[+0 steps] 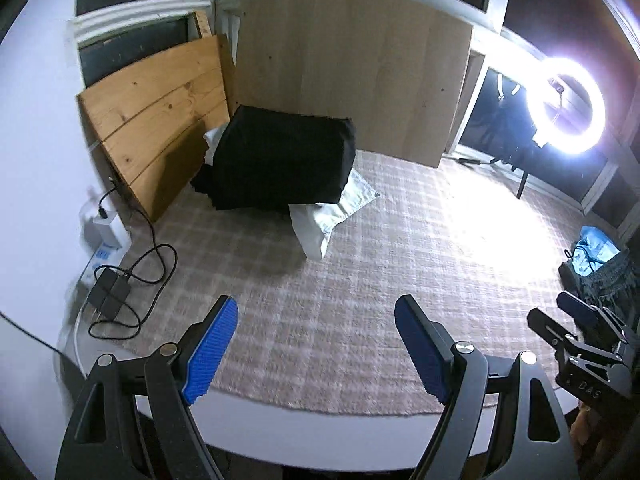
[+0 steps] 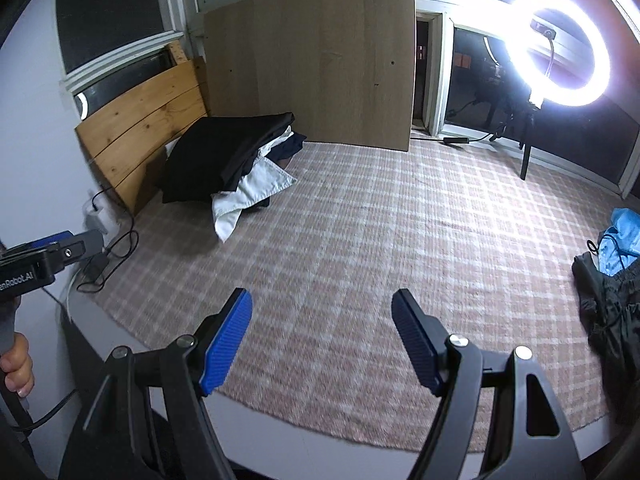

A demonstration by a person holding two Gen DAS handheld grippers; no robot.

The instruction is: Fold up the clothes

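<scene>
A stack of folded clothes with a black garment on top (image 1: 280, 156) (image 2: 224, 152) and white cloth (image 1: 320, 220) (image 2: 252, 188) sticking out below sits at the far left of a checked mat (image 1: 360, 280) (image 2: 360, 240). A heap of unfolded dark and blue clothes (image 1: 600, 264) (image 2: 612, 280) lies at the right edge. My left gripper (image 1: 316, 344) is open and empty above the mat's near edge. My right gripper (image 2: 322, 340) is open and empty above the mat. Each gripper shows in the other's view: the right (image 1: 576, 320), the left (image 2: 60, 248).
Wooden boards (image 1: 152, 120) (image 2: 320, 64) lean against the windows behind the stack. A power strip with charger and cables (image 1: 108, 264) (image 2: 96, 240) lies at the left. A bright ring light on a stand (image 1: 568, 104) (image 2: 560, 48) stands at the back right.
</scene>
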